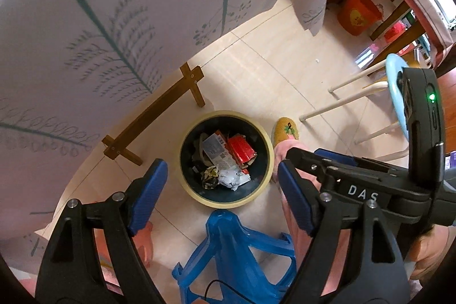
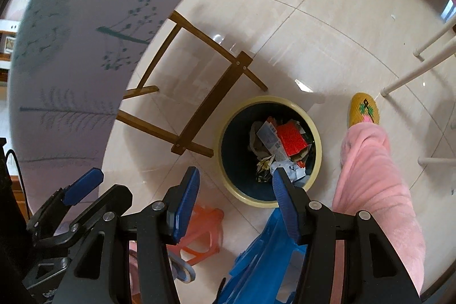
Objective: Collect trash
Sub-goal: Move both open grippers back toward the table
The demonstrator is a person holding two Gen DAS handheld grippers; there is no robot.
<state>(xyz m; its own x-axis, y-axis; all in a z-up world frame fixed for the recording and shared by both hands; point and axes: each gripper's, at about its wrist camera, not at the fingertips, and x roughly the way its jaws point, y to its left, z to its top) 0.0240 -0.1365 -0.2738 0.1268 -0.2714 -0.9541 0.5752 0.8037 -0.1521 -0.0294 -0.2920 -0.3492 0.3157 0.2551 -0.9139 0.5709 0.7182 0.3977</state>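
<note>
Hanging across the upper left of both views, a pale tablecloth (image 1: 94,27) with dark leaf prints, draped well above the cream tiled floor (image 1: 256,53), wooden table legs (image 1: 155,116) showing under it left of centre

Trash bin (image 1: 226,158), round, cream rim, dark inside, sits at centre of the left wrist view and centre right of the right wrist view (image 2: 269,151); trash already lying in it: red carton (image 1: 240,151), grey-white printed pack (image 1: 215,147), crumpled white wrapper (image 1: 232,177), small dark foil scrap (image 1: 211,177)

Blue plastic stool (image 1: 228,250) at bottom centre just below the bin; orange plastic stool (image 2: 203,232) lower left of centre in the right wrist view

Person's pink fleece trouser leg (image 2: 376,190) at right, just beside the bin, yellow knitted slipper (image 2: 364,110) above it; white stool legs (image 1: 347,99) further right

Left gripper (image 1: 222,195) at the bottom of its view, above the bin, blue pads (image 1: 148,193) spread wide, nothing between them, not touching the trash

Right gripper (image 2: 235,202) at the bottom of its view, pads parted about halfway, empty gap between, right pad overlapping the bin's near rim in the picture; it also shows at right in the left wrist view, black body with a green light (image 1: 431,97)
</note>
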